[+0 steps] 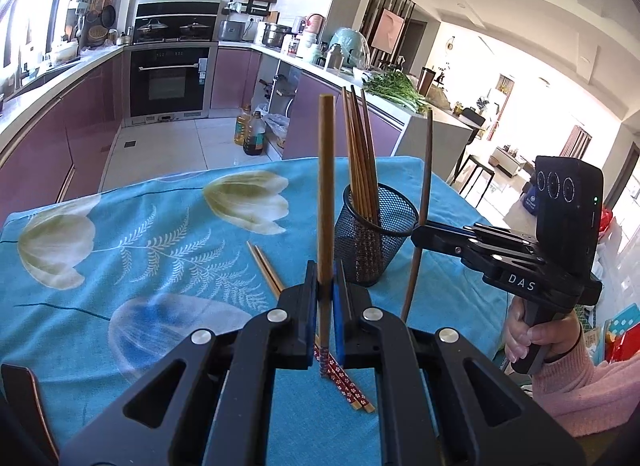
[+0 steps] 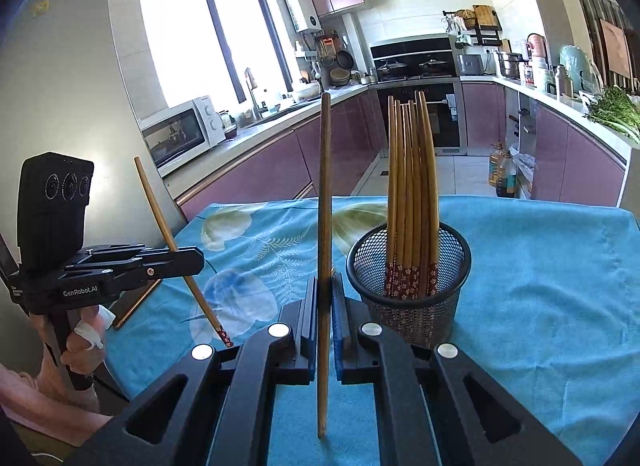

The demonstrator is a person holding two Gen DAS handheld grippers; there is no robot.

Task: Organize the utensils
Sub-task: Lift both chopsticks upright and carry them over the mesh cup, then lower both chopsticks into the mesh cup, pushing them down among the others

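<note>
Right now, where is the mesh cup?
The mesh cup stands on the blue tablecloth, right of centre in the right wrist view, holding upright chopsticks.

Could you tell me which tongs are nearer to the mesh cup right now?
Right. The right tongs, shut on a chopstick, sit right beside the rim of the mesh cup; the left tongs, shut on another chopstick, are farther off.

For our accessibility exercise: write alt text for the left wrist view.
The left gripper clamps one upright chopstick over a blue floral tablecloth; beyond stands a mesh cup of chopsticks, and the right gripper grips another chopstick.
</note>
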